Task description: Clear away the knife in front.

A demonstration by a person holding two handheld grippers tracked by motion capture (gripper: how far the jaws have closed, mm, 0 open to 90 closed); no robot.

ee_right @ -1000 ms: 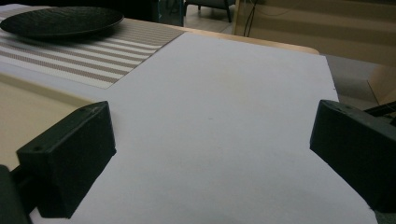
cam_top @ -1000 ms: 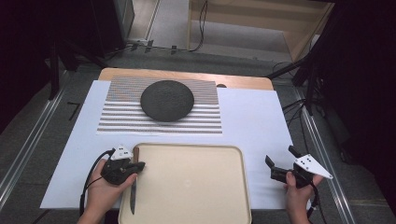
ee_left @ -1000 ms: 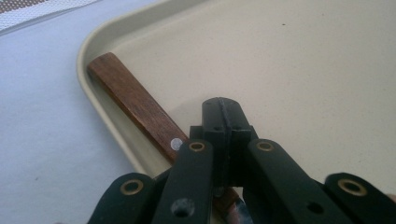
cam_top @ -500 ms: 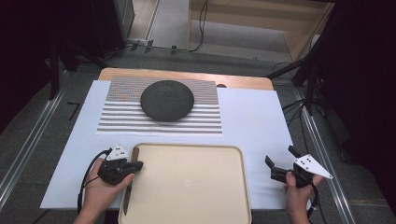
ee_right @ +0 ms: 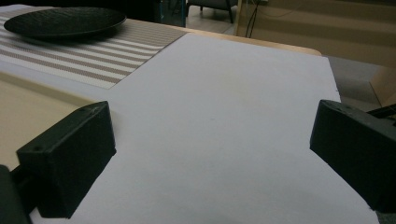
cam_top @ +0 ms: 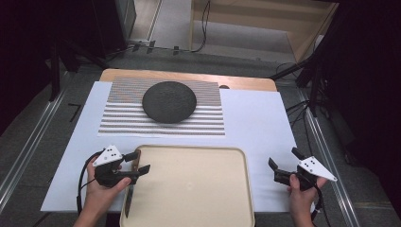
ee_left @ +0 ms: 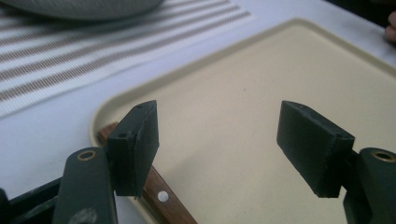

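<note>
Left gripper (cam_top: 138, 161) at tray's left edge, jaws apart, empty, just above knife (cam_top: 128, 201). Knife lies along left rim of beige tray (cam_top: 189, 189), wooden handle (ee_left: 159, 198) under left jaw, blade toward person. Black plate (cam_top: 169, 101) on striped mat (cam_top: 118, 118), beyond tray. Right gripper (cam_top: 283, 164) right of tray over white sheet (cam_top: 255, 118), jaws apart, empty.

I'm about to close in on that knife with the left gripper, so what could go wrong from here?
1. The knife lies flat along the tray's left rim; the left gripper, jaws open above the wooden handle, may pinch the rim too or skid off.
2. Lifted by the handle end alone, the blade could tip down and scrape the tray.
3. The right gripper sits open off the tray, so nothing steadies the tray if it slides.
</note>
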